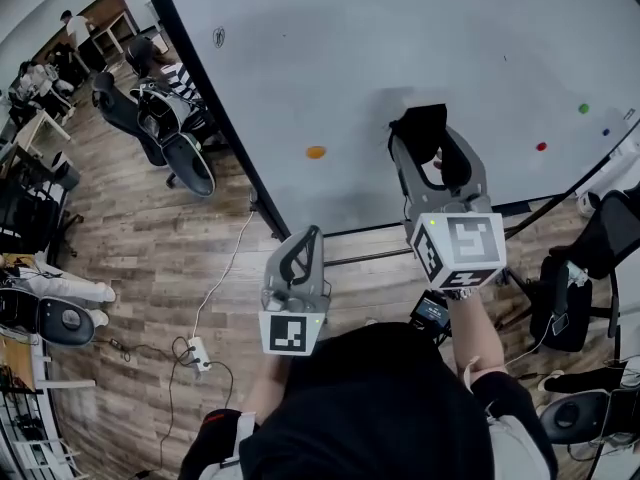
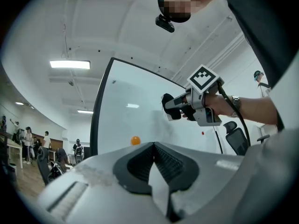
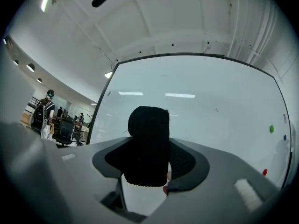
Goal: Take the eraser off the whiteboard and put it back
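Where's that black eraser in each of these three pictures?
Head view: eraser upper middle, in the right claw, before the whiteboard.
Left gripper view: eraser right of centre, at that claw's tip.
Right gripper view: eraser dead centre, between the jaws.
Shared landmark: the red dot on the whiteboard.

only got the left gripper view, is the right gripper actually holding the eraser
observer: yes, in its own view the black eraser sits between the right gripper's jaws, shut on it
operator: anything on the whiteboard's far right i'm missing
observer: a green dot near its right edge
operator: and my left gripper
observer: head view shows it shut, empty, off the board over the wood floor
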Demonstrator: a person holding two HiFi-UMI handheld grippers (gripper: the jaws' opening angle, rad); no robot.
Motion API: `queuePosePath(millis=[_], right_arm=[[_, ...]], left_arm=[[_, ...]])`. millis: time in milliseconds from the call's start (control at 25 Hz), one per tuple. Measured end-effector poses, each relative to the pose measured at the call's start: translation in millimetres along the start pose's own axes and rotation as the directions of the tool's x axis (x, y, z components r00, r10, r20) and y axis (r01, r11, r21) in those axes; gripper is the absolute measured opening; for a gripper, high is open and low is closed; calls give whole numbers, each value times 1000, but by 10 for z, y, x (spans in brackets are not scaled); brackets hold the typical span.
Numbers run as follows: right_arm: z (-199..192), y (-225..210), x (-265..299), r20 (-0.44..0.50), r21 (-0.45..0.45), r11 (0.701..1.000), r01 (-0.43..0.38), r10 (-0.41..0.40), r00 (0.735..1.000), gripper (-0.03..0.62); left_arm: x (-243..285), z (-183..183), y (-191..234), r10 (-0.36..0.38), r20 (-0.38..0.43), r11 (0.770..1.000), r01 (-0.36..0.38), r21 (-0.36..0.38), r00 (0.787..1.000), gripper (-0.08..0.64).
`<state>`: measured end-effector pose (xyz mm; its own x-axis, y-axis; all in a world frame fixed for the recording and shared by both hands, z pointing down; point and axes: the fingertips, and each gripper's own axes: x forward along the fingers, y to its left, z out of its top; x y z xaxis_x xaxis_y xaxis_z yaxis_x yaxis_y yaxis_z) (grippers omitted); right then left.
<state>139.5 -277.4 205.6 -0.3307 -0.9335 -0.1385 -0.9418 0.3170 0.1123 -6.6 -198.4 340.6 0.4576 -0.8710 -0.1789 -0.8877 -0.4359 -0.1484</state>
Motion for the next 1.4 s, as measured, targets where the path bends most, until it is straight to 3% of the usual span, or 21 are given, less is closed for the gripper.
queuePosePath(millis=[760, 1000, 1400], right_arm=[[-19, -166, 381, -1, -14, 999, 30, -30, 1000, 233], [-142, -186, 397, -19, 7, 1000, 24, -24, 1000, 233], [-141, -177, 410, -9, -5, 1000, 20, -20, 1000, 238]], left_arm=[[128, -132, 189, 72, 11, 997, -72, 13, 997, 3], [140, -205, 223, 86, -26, 996, -86, 0, 996, 3], [203, -213, 188, 69, -25, 998, -69, 11, 997, 2]])
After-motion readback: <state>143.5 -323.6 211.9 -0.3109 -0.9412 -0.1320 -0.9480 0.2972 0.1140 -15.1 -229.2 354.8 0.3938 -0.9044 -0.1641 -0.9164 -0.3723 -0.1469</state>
